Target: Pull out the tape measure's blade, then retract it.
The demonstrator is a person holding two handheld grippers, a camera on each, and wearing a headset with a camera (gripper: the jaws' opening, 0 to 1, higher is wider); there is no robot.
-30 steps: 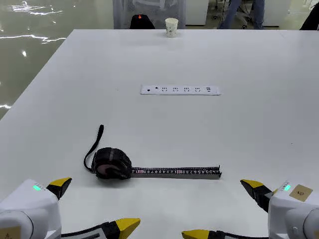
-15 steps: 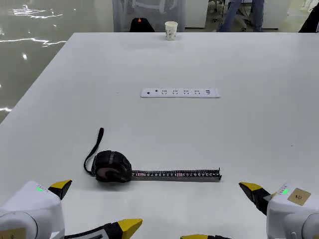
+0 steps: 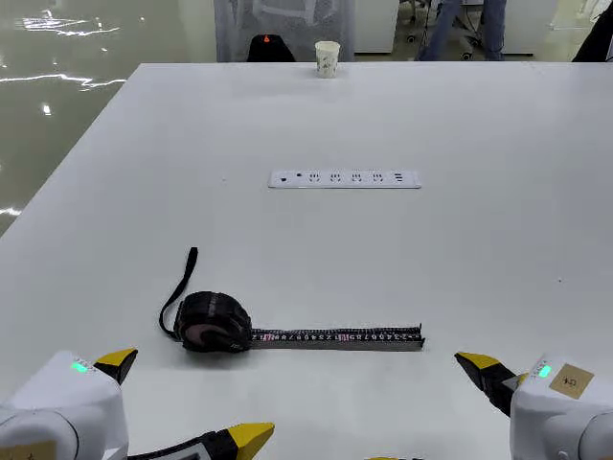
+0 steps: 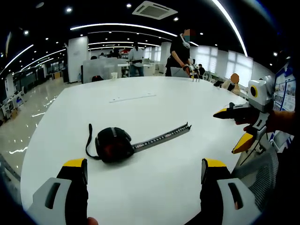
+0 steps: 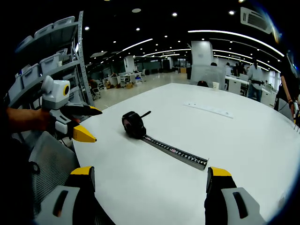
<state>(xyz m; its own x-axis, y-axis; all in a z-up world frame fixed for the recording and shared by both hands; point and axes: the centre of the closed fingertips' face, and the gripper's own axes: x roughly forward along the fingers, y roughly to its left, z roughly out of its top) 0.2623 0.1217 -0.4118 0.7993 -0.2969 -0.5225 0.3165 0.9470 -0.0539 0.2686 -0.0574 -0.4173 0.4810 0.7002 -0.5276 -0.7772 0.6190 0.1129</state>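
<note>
The tape measure (image 3: 215,321) is lying on the desk (image 3: 383,115), blade (image 3: 335,336) out; the left gripper (image 4: 144,165) and right gripper (image 5: 150,171) are hovering, jaws wide open and empty.

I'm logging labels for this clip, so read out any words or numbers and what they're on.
Nothing can be read for sure.
Scale numbers on the tape measure blade: too small to read.
Dark marks on the tan sticker on the right gripper: blurred, unreadable.
Print on the paper cup: too small to read.
</note>
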